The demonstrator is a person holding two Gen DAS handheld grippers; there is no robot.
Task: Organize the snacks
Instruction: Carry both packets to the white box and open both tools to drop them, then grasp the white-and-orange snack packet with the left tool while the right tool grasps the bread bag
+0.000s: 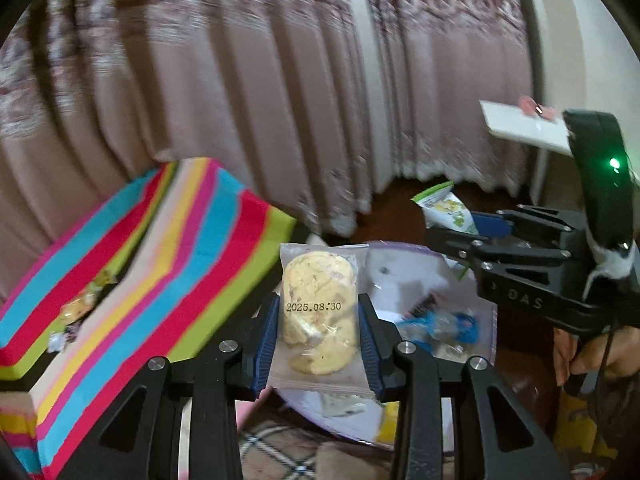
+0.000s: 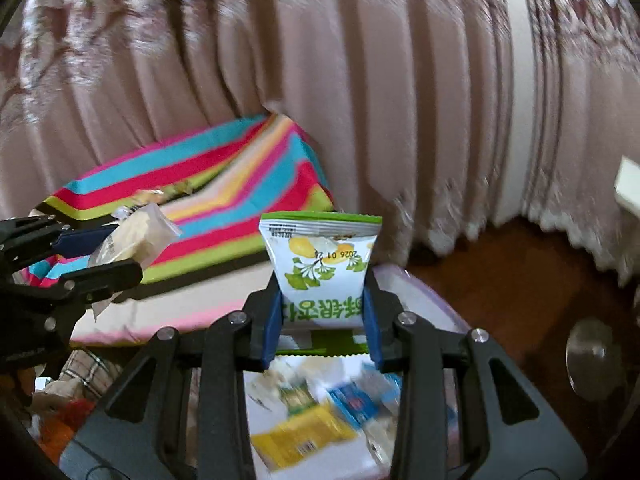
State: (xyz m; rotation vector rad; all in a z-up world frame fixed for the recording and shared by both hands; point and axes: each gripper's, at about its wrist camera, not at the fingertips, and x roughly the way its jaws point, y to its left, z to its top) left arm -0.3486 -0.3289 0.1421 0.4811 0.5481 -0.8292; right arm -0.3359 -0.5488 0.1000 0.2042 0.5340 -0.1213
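Note:
My left gripper [image 1: 319, 312] is shut on a clear packet of pale yellow cookies [image 1: 318, 308] stamped with a date, held upright above a round tray [image 1: 400, 280]. My right gripper [image 2: 320, 312] is shut on a white and green snack pouch [image 2: 320, 268] printed with yellow fruit and leaves. From the left wrist view the right gripper [image 1: 448, 226] shows at the right with that pouch [image 1: 444, 208]. The right wrist view shows the left gripper [image 2: 100, 254] at the left, carrying the cookie packet [image 2: 132, 236]. A striped fabric box [image 1: 168, 264] with a few snacks inside stands to the left.
The tray [image 2: 424, 292] below holds loose packets: a blue one [image 1: 444, 326] and a yellow one [image 2: 304, 436]. Pink curtains hang behind. A white shelf [image 1: 524, 128] juts in at the right. A person's hand [image 1: 592, 354] grips the right tool. Dark wooden floor lies beyond the tray.

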